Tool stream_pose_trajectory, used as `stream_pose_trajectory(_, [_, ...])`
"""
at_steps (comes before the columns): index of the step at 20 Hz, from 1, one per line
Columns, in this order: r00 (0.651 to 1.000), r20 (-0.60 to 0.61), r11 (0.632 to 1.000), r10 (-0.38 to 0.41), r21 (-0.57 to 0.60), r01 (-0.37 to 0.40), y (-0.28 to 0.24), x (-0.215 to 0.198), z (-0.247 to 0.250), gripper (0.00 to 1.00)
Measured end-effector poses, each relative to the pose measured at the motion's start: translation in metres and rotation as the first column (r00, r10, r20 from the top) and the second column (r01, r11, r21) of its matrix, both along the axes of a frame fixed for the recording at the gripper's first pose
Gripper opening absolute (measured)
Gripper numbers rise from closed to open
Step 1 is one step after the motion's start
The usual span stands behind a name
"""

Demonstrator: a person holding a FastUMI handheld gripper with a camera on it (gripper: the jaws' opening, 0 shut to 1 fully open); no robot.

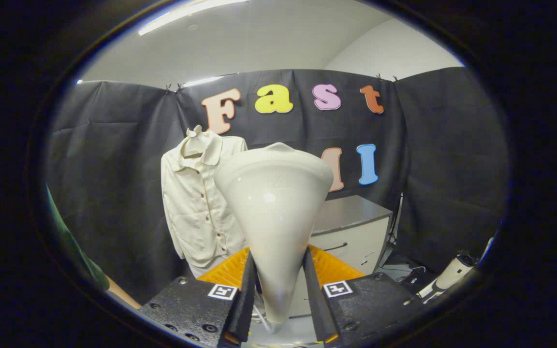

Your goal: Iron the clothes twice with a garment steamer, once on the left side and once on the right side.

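Steamer [274, 212] sits clamped between both fingers of the gripper [278, 299], its wide head raised ahead of them. Shirt [201, 203] hangs on the booth wall beyond, to the left of the head and well apart from it. By my judgement, neither pass has begun; both sides remain.

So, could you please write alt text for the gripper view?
The gripper is shut on a cream garment steamer, its wide head pointing forward. Beyond it, a cream buttoned shirt hangs on the black cloth wall, beside a grey cabinet.
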State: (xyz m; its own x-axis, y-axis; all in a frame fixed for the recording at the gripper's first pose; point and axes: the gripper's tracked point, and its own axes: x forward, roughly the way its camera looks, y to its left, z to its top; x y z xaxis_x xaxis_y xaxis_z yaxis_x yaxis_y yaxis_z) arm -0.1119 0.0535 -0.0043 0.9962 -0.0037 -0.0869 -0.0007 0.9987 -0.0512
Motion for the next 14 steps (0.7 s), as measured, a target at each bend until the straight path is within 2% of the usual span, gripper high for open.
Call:
stream_pose_trajectory(9, [0.999,-0.029,0.999,0.042,-0.002,-0.042,-0.011,0.018,-0.019,0.5])
stream_pose_trajectory(14, [0.999,-0.042,0.999,0.035,0.01,-0.034,-0.015,0.028,-0.02,0.5])
